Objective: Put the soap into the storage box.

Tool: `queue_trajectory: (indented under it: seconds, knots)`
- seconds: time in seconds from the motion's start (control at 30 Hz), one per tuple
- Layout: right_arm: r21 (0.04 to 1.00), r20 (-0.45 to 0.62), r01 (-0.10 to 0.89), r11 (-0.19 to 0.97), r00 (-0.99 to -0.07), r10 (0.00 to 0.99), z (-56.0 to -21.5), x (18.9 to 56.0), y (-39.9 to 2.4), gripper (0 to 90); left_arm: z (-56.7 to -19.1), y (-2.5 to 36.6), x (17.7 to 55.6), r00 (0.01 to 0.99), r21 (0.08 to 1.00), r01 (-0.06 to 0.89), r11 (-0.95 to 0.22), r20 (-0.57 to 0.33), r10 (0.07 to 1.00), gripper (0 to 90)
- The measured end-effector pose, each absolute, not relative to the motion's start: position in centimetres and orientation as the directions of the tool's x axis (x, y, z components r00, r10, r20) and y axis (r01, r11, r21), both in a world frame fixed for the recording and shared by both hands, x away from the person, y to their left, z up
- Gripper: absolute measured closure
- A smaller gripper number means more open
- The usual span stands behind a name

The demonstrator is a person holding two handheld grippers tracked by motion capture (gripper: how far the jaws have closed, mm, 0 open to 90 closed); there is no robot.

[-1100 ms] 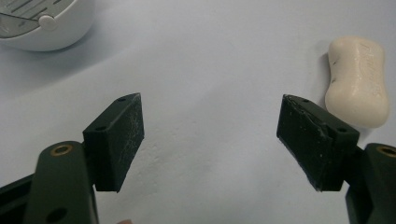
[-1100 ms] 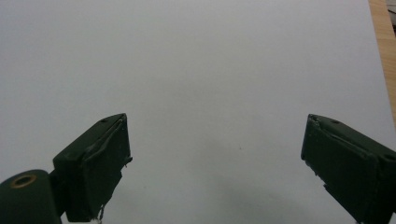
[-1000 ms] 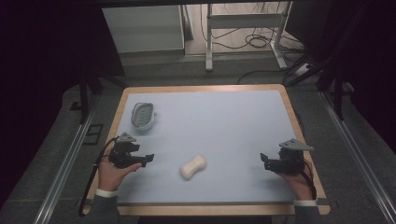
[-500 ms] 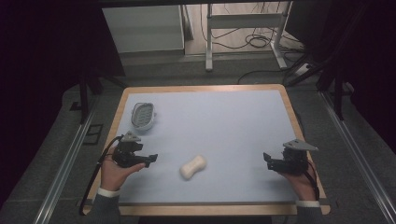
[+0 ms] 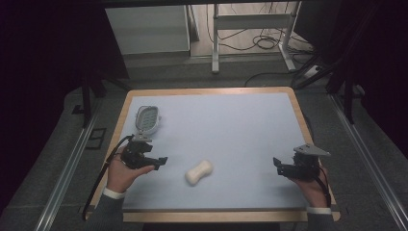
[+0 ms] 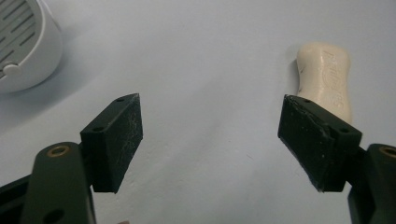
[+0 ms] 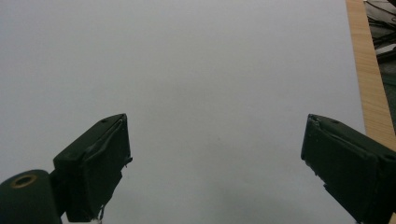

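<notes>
The bar of soap point(image 5: 199, 172) lies bare on the table point(image 5: 231, 130), just beside the left hand-held gripper point(image 5: 161, 160), whose jaws are spread wide and empty. The approach step is judged in hand — a short advance to straddle the bar, then closure, is called for. The right hand-held gripper point(image 5: 276, 163) is held wide and empty, well apart.

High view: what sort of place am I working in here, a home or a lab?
Most likely a lab or test bench: a wood-edged table with a plain blue top, metal rails beside it, and loose cables on the floor behind.

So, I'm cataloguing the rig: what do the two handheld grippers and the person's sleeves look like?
Both are black. The left gripper trails a black cable; the right gripper carries a grey three-cornered plate. Each has two flat, rectangular black jaws on arms with brass-coloured rivets. The sleeves are dark grey with white cuffs.
</notes>
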State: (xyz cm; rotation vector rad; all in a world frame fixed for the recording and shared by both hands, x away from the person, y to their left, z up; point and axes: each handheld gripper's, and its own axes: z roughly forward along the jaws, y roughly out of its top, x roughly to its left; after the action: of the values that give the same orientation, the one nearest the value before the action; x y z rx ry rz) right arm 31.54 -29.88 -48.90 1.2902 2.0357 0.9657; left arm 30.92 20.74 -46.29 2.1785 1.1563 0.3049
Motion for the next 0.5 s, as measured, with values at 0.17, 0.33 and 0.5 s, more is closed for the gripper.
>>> queue_trajectory:
  seconds: [0.17, 0.33, 0.5]
  knots:
    - [0.793, -0.068, 0.534, 0.294, -0.400, 0.914, -49.1, 31.6, -29.8, 8.1, -46.2, 20.3, 30.9, 0.593, 0.624, 0.658, -0.420, -0.087, 0.800, 22.2]
    - [0.790, -0.069, 0.537, 0.294, -0.400, 0.914, -49.1, 31.6, -29.8, 8.1, -46.3, 19.7, 30.8, 0.609, 0.613, 0.655, -0.441, -0.083, 0.789, 22.1]
    - [0.795, -0.070, 0.528, 0.299, -0.409, 0.910, -49.1, 31.5, -29.8, 8.1, -46.2, 19.2, 30.8, 0.614, 0.629, 0.637, -0.445, -0.065, 0.787, 22.6]
